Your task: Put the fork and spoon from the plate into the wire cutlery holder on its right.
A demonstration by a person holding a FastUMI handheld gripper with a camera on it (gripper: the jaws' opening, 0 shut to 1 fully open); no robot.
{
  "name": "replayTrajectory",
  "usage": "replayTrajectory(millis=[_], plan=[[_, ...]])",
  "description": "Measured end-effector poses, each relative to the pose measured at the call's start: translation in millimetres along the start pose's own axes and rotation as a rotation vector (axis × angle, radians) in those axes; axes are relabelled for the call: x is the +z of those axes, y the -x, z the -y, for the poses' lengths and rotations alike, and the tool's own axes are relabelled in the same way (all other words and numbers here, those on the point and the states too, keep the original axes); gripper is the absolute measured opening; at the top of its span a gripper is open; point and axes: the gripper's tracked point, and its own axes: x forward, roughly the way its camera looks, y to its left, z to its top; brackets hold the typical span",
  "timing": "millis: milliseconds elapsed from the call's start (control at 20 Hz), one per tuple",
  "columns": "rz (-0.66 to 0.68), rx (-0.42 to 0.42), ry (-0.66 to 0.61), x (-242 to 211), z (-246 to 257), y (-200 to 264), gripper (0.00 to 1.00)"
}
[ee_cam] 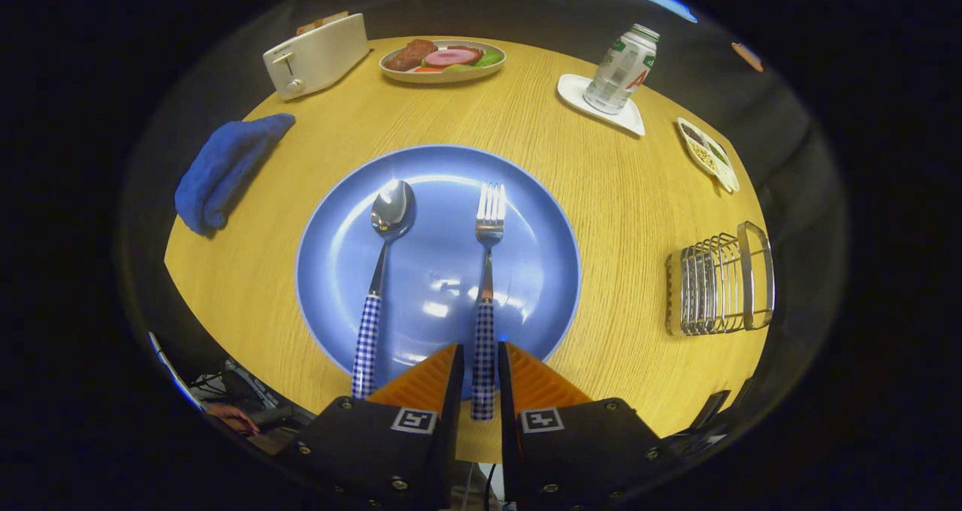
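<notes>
Fork (pixel 488 270) and spoon (pixel 383 270) both flat on the blue plate (pixel 331 270), side by side, heads pointing away, check handles near. Spoon on the left, fork on the right. Wire holder (pixel 718 282) off to the right of the plate on the table (pixel 624 188), well apart from it, looks to have nothing in it.

Gripper (pixel 481 368) low over near rim of plate, fingers almost closed w/ fork handle in the slot between them. Looks close on both sides, but can't tell if really pinching yet or just next to it.

Things that could go wrong:
- Hold is near the handle end, so heavy head could droop and swing when lifted. Fork may spin or slip out.
- If pinch is weak, fork may drop back, clang on plate, bump spoon.
- Finger tips very near plate; pressing down could tip or slide it.
- Holder is thin wire w/ gaps. Fork tines could catch on a wire or poke thru. Light holder may slide or fall over if pushed.
- Bottle (pixel 621 70) on its coaster, small dish (pixel 708 154), toaster (pixel 316 55), food plate (pixel 442 60), blue cloth (pixel 225 169) all far from the way, prob. safe.
</notes>
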Motion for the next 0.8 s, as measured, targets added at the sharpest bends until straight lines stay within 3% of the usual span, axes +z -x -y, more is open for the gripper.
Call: replayTrajectory(millis=[150, 200, 250, 800], plan=[[-0.03, -0.017, 0.019, 0, 2, 0, 0.26], [-0.044, 0.002, 0.035, 12, -2, 15, 0.14], [-0.043, 0.016, 0.047, 4, -1, -2, 0.02], [-0.071, 0.112, 0.194, 12, 23, 32, 0.02]])
